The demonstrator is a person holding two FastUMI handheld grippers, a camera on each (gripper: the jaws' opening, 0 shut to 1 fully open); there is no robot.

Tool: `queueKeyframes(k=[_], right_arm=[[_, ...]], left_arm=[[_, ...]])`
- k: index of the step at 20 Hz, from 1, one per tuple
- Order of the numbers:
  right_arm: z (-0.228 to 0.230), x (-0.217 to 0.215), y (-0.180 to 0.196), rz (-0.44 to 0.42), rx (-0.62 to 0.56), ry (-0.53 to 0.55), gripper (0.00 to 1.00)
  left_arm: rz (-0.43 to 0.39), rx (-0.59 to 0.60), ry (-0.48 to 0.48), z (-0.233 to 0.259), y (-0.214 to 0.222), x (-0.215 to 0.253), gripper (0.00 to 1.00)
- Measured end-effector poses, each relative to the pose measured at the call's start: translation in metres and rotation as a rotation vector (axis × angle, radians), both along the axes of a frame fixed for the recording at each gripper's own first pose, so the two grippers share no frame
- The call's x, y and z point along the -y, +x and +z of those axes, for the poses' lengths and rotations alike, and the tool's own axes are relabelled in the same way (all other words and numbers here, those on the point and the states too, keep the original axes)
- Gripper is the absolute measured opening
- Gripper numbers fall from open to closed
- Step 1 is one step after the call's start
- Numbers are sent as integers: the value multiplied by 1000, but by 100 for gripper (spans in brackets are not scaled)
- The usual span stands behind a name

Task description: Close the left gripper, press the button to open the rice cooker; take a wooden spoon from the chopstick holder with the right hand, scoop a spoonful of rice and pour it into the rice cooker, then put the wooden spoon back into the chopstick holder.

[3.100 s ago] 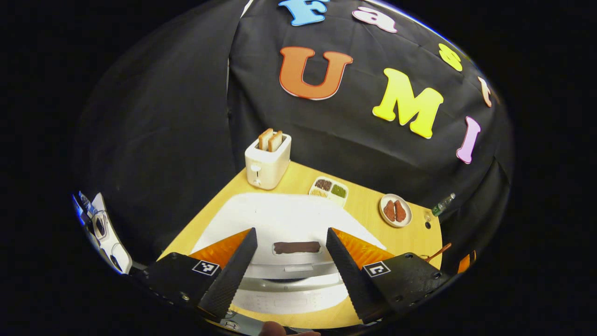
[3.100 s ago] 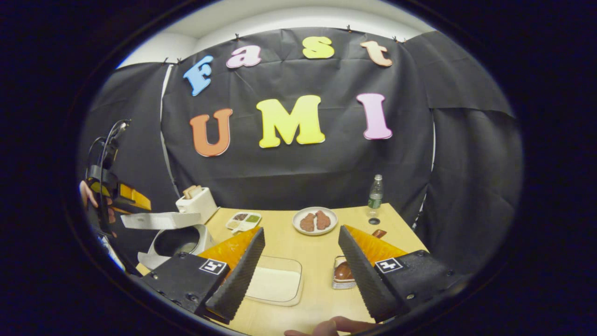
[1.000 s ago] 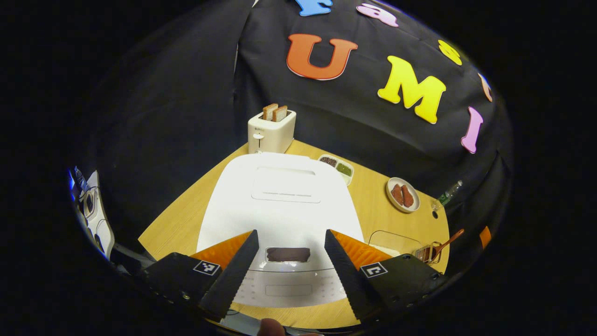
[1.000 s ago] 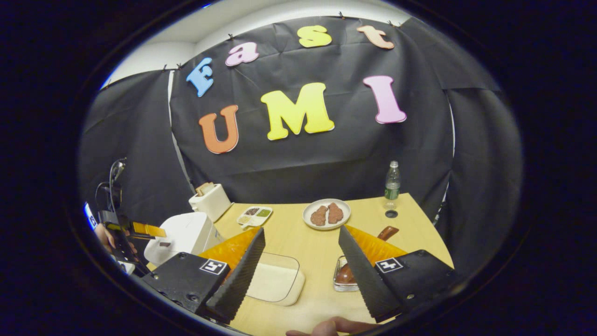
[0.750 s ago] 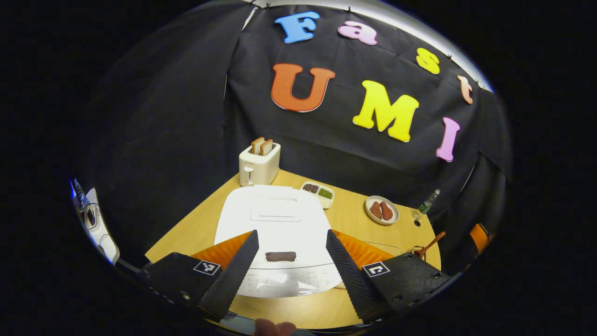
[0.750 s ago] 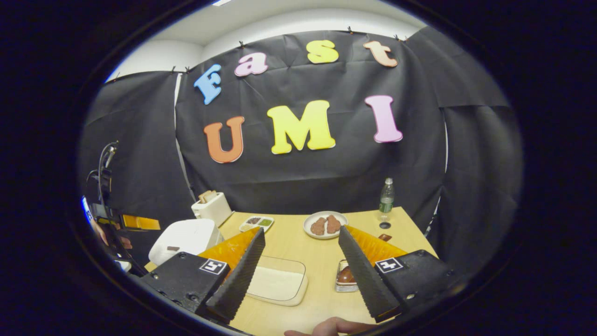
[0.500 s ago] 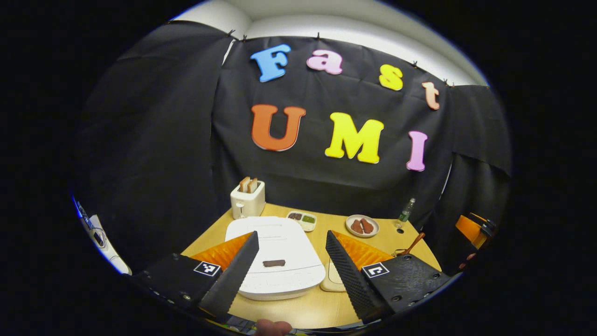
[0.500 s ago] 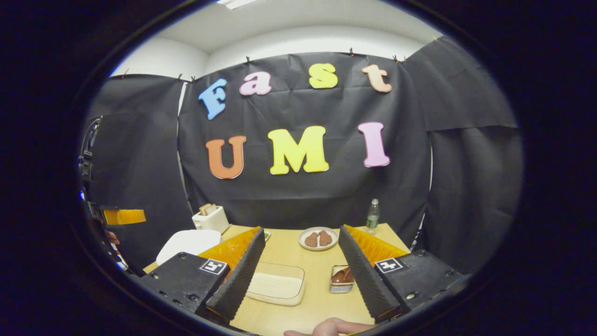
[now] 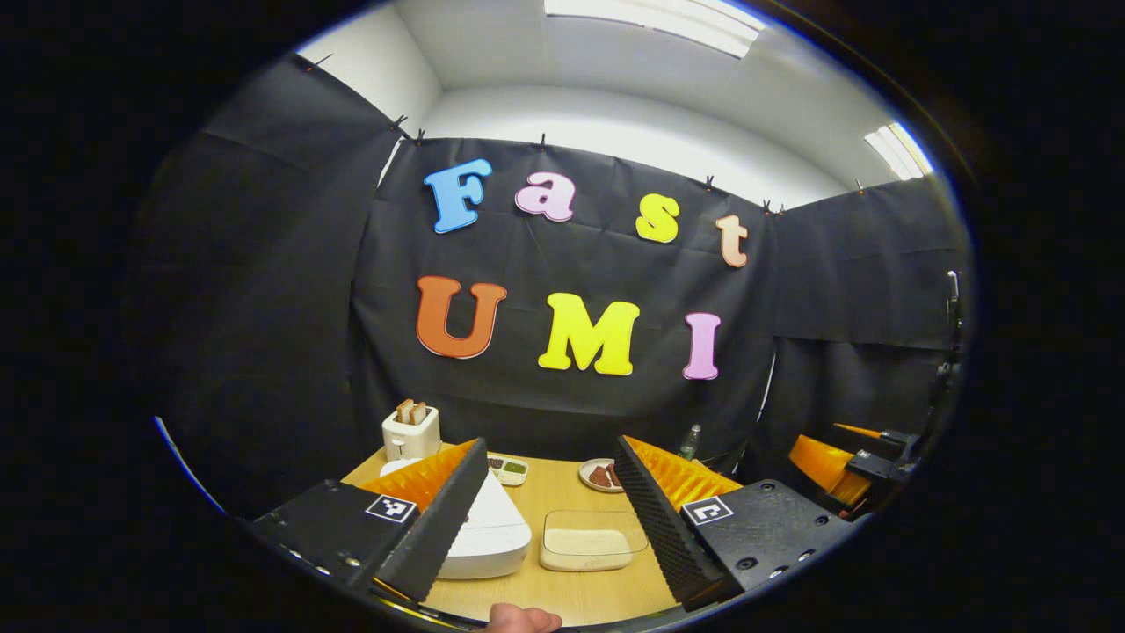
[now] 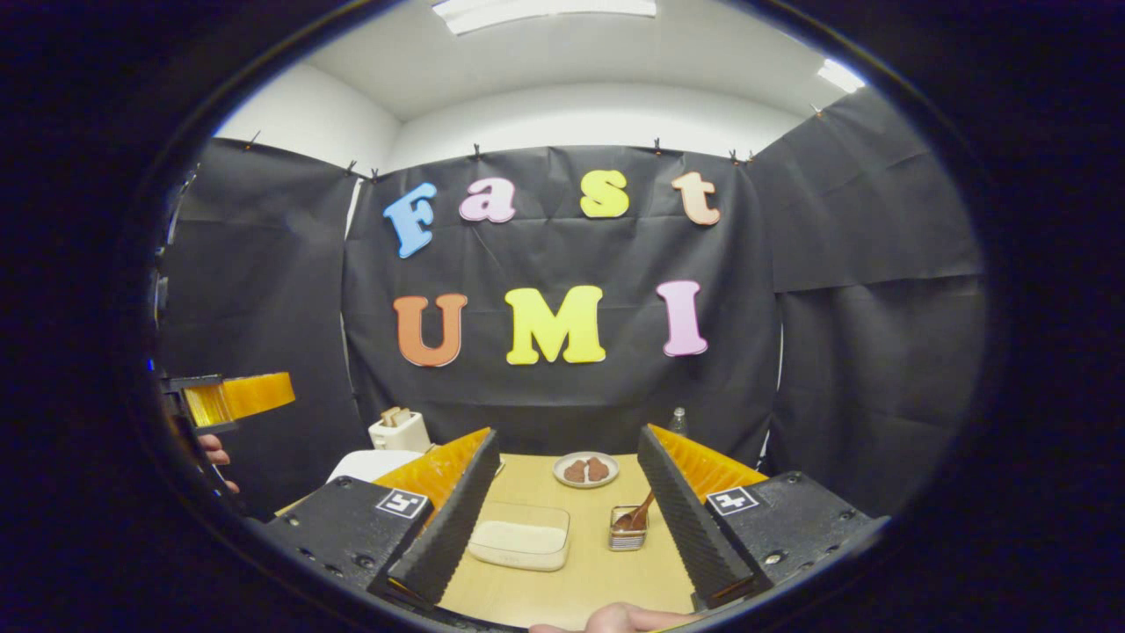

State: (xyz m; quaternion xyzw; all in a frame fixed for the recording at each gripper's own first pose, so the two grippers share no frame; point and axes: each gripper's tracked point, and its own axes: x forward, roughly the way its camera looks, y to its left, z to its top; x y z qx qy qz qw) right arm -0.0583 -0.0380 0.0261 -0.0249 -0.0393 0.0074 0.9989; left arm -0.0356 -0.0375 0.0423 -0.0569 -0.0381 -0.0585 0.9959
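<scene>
The white rice cooker (image 9: pixel 492 538) stands on the wooden table with its lid down, partly behind my left gripper's near finger; it also shows as the white rice cooker (image 10: pixel 373 463) at the left. A clear box of rice (image 10: pixel 518 541) lies mid-table, and the same box of rice (image 9: pixel 591 549) sits between the left gripper's fingers. The wooden spoon (image 10: pixel 642 510) leans in the metal chopstick holder (image 10: pixel 626 537). My left gripper (image 9: pixel 548 444) and right gripper (image 10: pixel 568 432) are both open, empty, and well back from the table.
Along the back stand a toaster (image 10: pixel 398 431) with bread, a plate of meat (image 10: pixel 585 469), a bottle (image 10: pixel 678 420) and a small divided tray (image 9: pixel 508 469). The other gripper (image 10: pixel 228 396), held by a hand (image 10: pixel 211 448), is at far left.
The cooker lid, raised three seconds ago, now lies shut. Both grippers have drawn back and tilted up, so the table looks smaller and the ceiling shows. Both stayed open.
</scene>
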Motion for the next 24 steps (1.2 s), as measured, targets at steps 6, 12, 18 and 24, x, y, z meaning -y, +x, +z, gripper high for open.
queueKeyframes(k=[6, 12, 18, 24], right_arm=[[1, -8, -1, 27, -2, 4, 96], [-9, -22, 3, 75, -31, -4, 96], [-8, -27, 10, 102, -27, -10, 100], [-15, -20, 15, 110, -39, 6, 100]], left_arm=[[52, 25, 14, 1, -20, -3, 94], [90, 19, 64, -8, -29, -5, 94], [120, 19, 94, -11, -32, -7, 94], [155, 2, 90, -13, -35, -13, 94]])
